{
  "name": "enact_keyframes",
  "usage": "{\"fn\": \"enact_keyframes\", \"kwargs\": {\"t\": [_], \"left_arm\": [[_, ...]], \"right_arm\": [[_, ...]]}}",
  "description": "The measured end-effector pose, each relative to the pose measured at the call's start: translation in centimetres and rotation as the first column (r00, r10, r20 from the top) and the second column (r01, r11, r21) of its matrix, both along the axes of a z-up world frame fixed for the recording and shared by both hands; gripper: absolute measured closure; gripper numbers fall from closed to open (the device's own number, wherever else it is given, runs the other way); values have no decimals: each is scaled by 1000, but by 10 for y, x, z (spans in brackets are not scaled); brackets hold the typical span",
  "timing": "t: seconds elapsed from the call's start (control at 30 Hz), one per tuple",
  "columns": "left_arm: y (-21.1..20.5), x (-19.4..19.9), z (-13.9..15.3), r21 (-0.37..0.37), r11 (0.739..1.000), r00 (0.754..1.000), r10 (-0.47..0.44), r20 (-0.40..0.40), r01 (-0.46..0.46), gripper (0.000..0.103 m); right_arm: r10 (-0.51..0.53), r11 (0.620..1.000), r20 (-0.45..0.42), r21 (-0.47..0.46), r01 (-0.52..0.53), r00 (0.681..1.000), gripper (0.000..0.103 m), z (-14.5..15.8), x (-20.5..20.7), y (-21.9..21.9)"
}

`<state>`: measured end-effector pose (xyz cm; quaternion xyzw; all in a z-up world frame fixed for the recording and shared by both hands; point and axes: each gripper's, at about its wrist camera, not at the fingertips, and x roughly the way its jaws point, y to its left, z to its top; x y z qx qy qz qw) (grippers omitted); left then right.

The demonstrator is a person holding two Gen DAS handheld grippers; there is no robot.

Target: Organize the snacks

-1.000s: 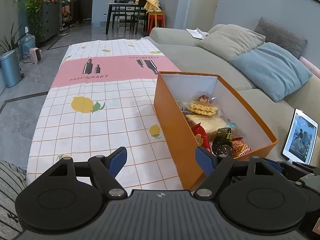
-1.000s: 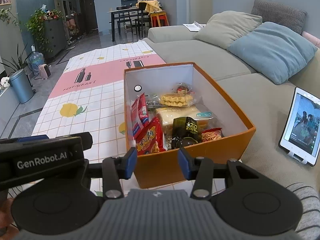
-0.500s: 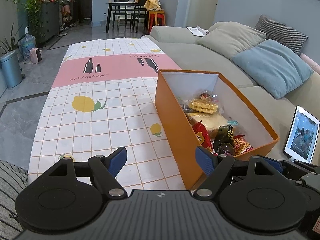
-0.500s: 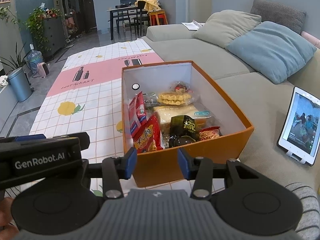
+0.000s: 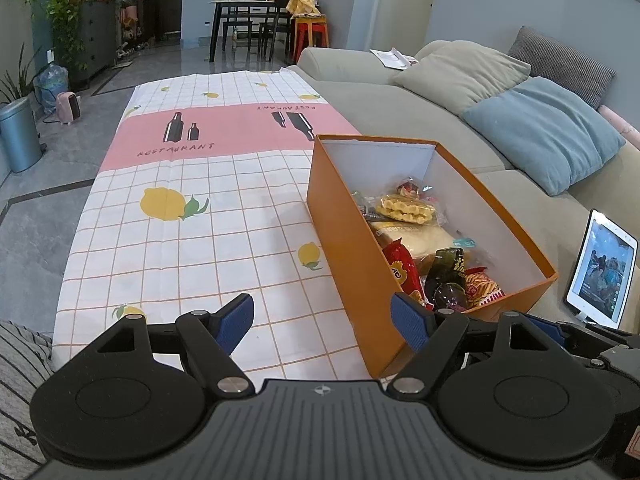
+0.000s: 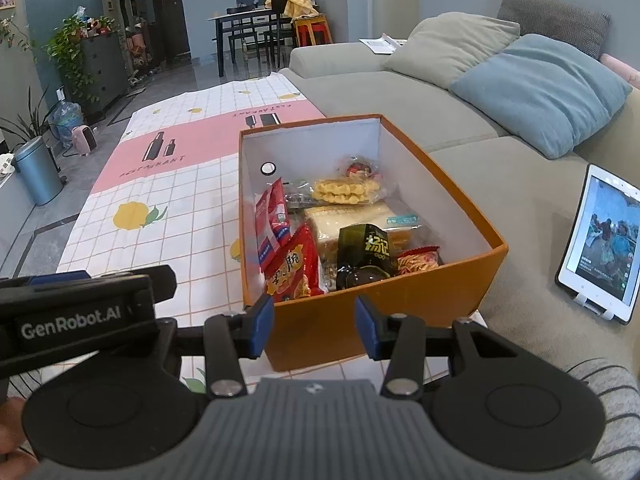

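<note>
- Left gripper: I read its jaws as spread wide with nothing between the pads; only the tablecloth lies beneath them. I judge this wide setting suits a bulky packet and keeps the tool ready, clear of the box.
- Orange box: it stands on the table's near right part, beside the sofa, long side running away from me. This puts its open top within reach of both tools.
- Snacks, all inside the box: two red packets lean on edge against the left wall, which I judge saves floor space. A waffle pack and a small red-topped wrapped item lie at the far end, a flat bread pack in the middle, a dark green packet and a red-orange bag near the front wall.
- Table surface: I see no loose snack on it, so the sorting looks close to finished.
- Right gripper: jaws about half spread, gripping nothing, poised just before the box's near wall. I judge a narrower gap fits thin packets.
- Tablet: propped on the sofa, apart from the box, its screen lit.
</note>
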<state>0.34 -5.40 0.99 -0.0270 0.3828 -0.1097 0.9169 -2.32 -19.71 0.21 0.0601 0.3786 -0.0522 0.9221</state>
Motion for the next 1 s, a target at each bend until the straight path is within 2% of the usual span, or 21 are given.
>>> {"fn": "enact_keyframes", "kwargs": {"t": [1.0], "left_arm": [[-2,1,-1,1,1000,1000,-4,-8,4,11]], "right_arm": [[15,1000,-4,10,-15,1000,61,-2,0,2]]}}
